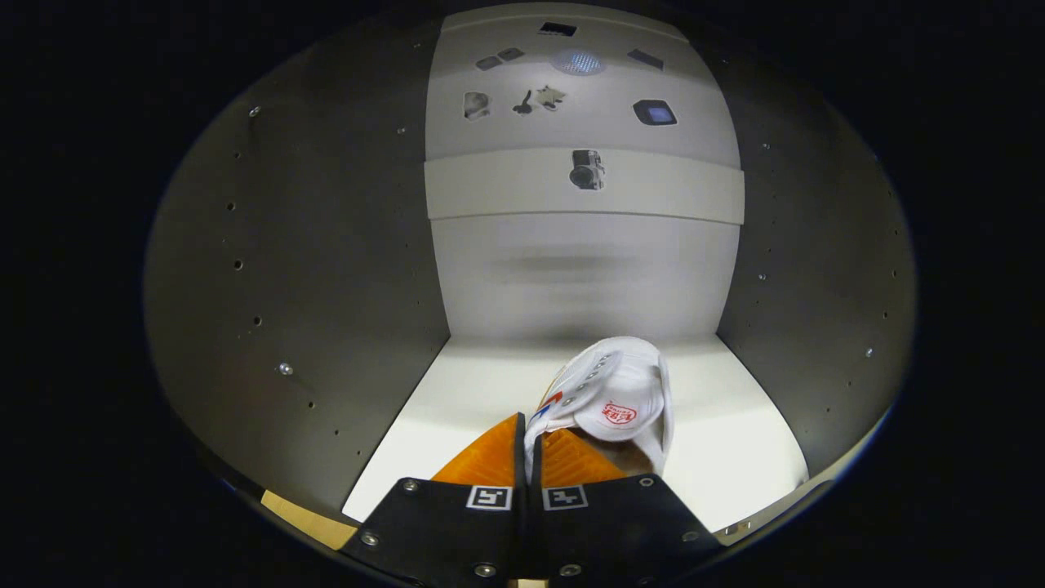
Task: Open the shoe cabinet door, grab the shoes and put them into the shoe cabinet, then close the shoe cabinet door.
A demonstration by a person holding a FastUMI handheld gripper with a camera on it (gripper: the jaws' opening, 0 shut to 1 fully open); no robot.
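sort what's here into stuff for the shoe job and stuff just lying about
For the job:
- white shoe, pinched at its side by the gripper
- cabinet shelf, with the shoe on or just above it

Just there:
- cut-out pictures on the cabinet's back wall

Interior of cabinet (359, 204), seen from its mouth; left panel (310, 269) and right panel (816, 269) grey, in shade, each dotted with small holes (237, 265); one screw (285, 369) low on the left panel; back wall (584, 278) pale, crossed by a lighter band (490, 184); small dark pictures (655, 112) scattered on the wall above the band, one (586, 169) on the band itself; a round bright patch (578, 62) near the top; floor board (457, 408) white, brightly lit; tan strip (306, 514) below the left panel.
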